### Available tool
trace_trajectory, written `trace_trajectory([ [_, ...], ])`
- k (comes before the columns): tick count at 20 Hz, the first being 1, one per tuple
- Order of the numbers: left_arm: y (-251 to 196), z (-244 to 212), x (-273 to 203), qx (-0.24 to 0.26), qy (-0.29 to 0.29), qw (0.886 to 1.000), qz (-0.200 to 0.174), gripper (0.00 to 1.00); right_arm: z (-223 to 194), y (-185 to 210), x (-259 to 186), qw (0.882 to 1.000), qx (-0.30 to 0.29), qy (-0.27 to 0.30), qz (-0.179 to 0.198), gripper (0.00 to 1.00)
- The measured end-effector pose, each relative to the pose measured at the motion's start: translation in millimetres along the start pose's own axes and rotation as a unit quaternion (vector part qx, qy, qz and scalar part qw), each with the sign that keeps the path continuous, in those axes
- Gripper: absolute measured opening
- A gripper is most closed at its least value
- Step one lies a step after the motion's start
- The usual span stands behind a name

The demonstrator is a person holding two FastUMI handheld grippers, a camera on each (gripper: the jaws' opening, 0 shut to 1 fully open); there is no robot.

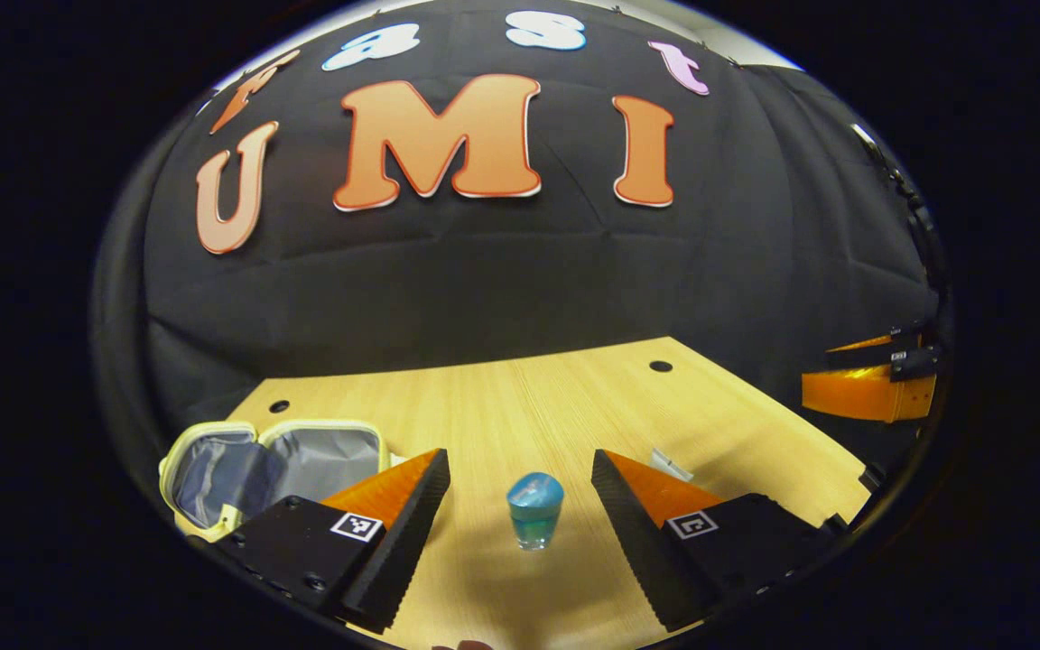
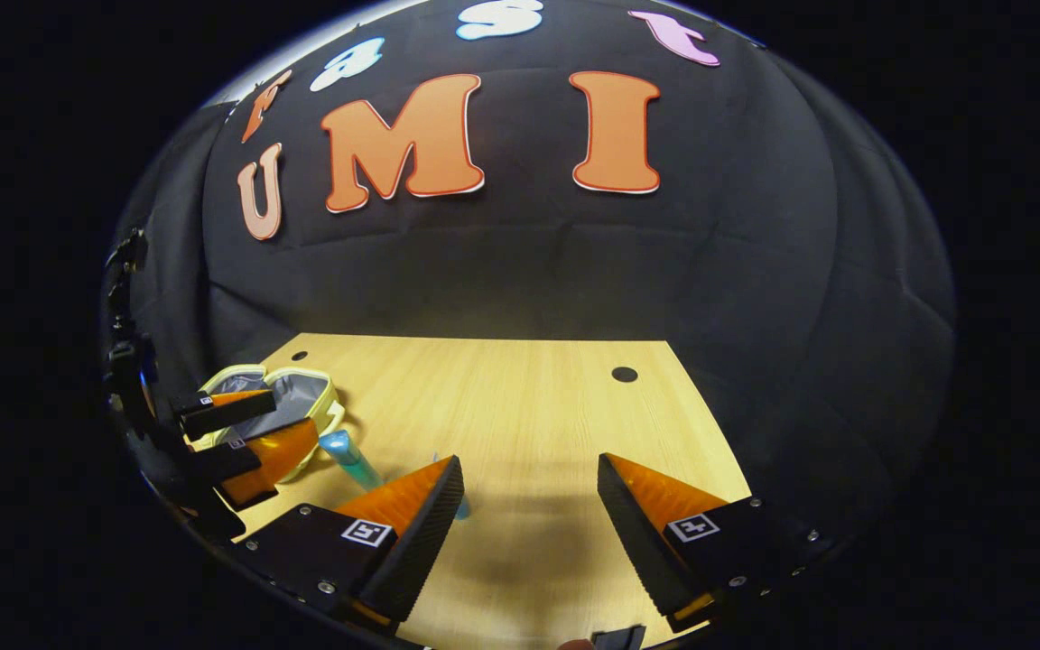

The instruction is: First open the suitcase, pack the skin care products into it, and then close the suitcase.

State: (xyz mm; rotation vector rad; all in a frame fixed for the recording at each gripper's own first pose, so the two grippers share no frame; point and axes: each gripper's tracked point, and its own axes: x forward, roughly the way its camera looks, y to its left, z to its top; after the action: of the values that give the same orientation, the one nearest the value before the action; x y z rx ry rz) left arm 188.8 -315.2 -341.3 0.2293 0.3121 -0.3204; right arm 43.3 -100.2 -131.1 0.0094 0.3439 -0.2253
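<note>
Suitcase (image 1: 272,469) already open at the table's (image 1: 520,406) left edge. Left gripper (image 1: 520,515) wide open, empty, lined up on the blue bottle (image 1: 535,510) standing between its fingers. Right gripper (image 2: 529,524) open too, idle.

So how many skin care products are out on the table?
2: a blue-capped bottle standing on the table ahead of the open left gripper, and a small clear item farther right, partly behind a finger. Others may be hidden.
</note>
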Motion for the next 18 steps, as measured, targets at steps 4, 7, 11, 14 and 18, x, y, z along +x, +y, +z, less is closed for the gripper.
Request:
trace_trajectory([
  [4,-7,-38,31,0.035,0.036,0.999,0.004,0.99,-8,-16,4,1.0,0.003,0.012,-0.01,0.95],
  [7,-8,-63,49,0.029,0.057,0.998,0.008,0.99,-9,-24,7,1.0,0.005,0.014,-0.018,0.95],
  [11,-6,-83,70,0.016,0.074,0.997,0.013,0.99,-16,-31,10,0.999,0.012,0.027,-0.024,0.95],
  [14,-2,-99,84,0.006,0.084,0.996,0.014,0.99,-24,-32,10,0.999,0.006,0.042,-0.029,0.95],
  [18,2,-115,94,-0.005,0.097,0.995,0.021,0.99,-34,-35,12,0.998,0.004,0.056,-0.034,0.95],
])
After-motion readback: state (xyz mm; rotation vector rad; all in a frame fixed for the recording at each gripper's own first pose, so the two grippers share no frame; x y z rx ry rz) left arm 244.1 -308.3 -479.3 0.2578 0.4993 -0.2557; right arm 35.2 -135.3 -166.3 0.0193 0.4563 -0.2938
